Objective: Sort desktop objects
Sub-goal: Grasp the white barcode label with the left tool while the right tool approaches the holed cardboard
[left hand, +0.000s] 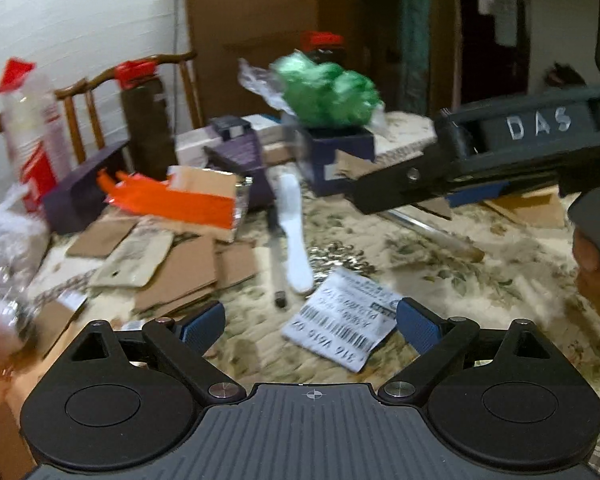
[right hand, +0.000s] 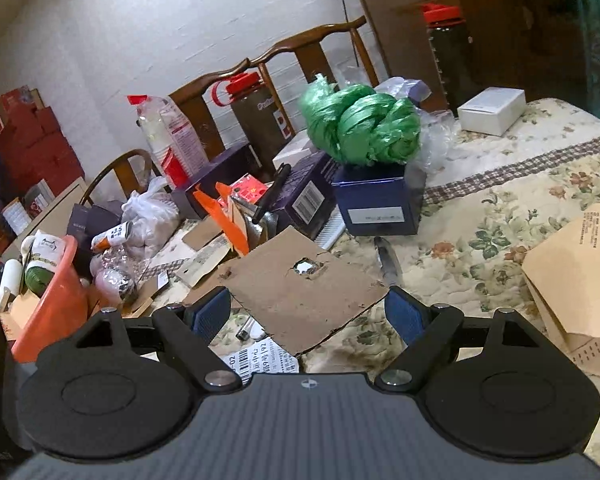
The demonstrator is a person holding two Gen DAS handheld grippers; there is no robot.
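Floral tablecloth (right hand: 500,216), cluttered | left gripper (left hand: 310,322) spread, empty, above barcode label (left hand: 340,328) | right gripper (right hand: 308,312) spread around cardboard sheet (right hand: 300,292), beside label

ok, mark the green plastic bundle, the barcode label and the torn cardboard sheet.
green plastic bundle (right hand: 362,124): right wrist view, middle of the wad.
barcode label (left hand: 346,320): left wrist view, centre of the paper.
torn cardboard sheet (right hand: 300,300): right wrist view, flat face below its hole.

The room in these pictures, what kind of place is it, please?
Probably a home dining or living room: a table under a floral quilted cloth, wooden chairs by a white wall, and household clutter such as a green plastic bundle.
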